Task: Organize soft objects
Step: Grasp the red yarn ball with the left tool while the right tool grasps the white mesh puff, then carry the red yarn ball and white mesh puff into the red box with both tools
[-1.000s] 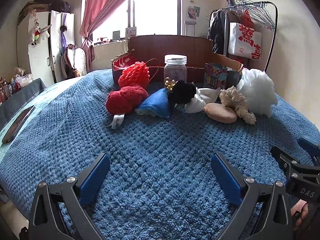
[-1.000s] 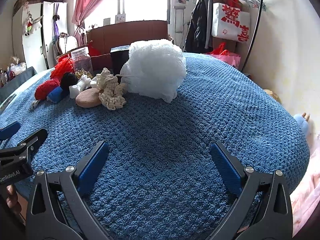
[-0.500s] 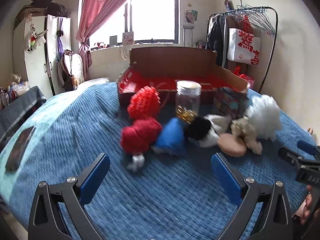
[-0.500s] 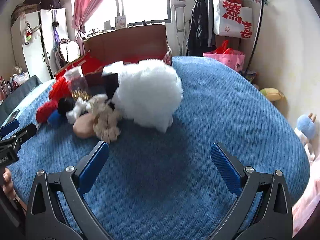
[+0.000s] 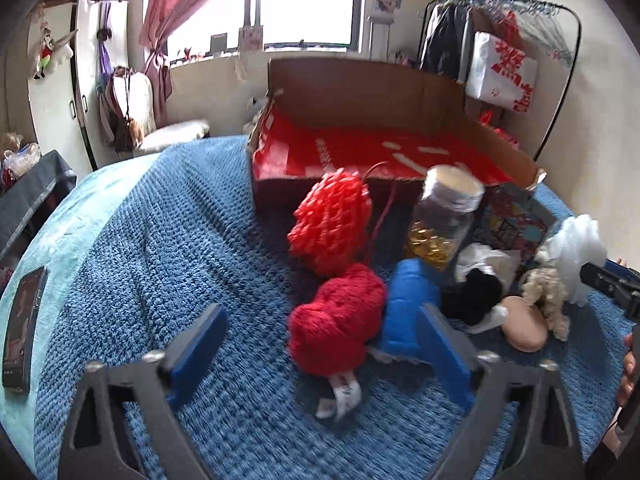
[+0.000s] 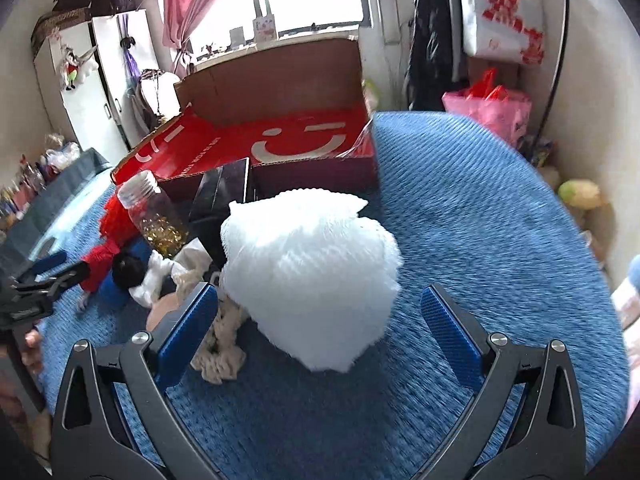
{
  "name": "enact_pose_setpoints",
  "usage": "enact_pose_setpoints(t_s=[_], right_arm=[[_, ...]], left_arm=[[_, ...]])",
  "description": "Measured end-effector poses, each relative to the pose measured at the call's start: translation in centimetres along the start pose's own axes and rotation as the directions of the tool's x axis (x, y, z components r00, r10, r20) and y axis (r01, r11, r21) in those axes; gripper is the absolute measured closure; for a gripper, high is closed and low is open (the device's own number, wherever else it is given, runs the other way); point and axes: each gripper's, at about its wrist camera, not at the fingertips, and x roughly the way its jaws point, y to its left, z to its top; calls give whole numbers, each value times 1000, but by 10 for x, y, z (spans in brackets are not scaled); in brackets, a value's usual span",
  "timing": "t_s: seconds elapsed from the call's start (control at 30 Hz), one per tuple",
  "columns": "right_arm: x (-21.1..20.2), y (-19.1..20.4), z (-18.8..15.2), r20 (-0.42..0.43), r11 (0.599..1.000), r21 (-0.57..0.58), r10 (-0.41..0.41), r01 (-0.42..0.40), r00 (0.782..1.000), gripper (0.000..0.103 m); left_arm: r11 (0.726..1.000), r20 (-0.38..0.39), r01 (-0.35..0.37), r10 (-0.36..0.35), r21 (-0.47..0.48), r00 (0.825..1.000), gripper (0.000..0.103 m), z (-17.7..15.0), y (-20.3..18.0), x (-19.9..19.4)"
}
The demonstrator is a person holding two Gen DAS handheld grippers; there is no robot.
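Soft things lie in a row on the blue knit blanket [image 5: 168, 248]. In the left wrist view my open left gripper [image 5: 320, 354] hovers just before a red yarn ball [image 5: 334, 326], with a red mesh puff [image 5: 330, 226], a blue cloth [image 5: 406, 312] and a black pompom [image 5: 472, 296] beside it. In the right wrist view my open right gripper [image 6: 320, 330] stands around the near side of a big white mesh puff [image 6: 312, 276], not touching it. A cream crochet piece [image 6: 220, 352] lies at its left. An open red-lined cardboard box [image 5: 372, 148] stands behind.
A glass jar of gold bits [image 5: 442, 220] and a dark printed box [image 5: 516, 220] stand among the soft things. A tan oval pad [image 5: 524, 330] lies at the right. A phone [image 5: 22, 320] lies at the bed's left edge. A clothes rack [image 5: 500, 40] stands by the wall.
Both grippers have risen and moved forward toward the row. The left one now sits close to the red yarn ball, the right one close around the white puff. Both stay open.
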Motion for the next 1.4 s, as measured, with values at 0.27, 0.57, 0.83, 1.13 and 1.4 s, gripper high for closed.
enact_pose_setpoints(t_s=[0.27,0.57,0.83,1.13,1.4], right_arm=[[21,-7,3,-51,995,23,94,-93,994,47],[-5,-3,-3,18,995,-14,95,-95,995,57],[-20,1,-12,43,993,-14,114,-114,992,58],[-37,9,-6,94,989,-33,150,-147,984,58],[-45,17,10,137,982,-62,183,-176,973,58]], left_arm=[[990,-103,138,-138,-3,985,63,1,0,22],[992,-53,126,-126,2,991,67,-17,-4,-8],[989,-26,145,-145,-4,989,67,-24,-9,-30],[980,20,198,-198,8,980,67,-8,-16,-46],[971,82,236,-239,45,968,67,18,-35,-53]])
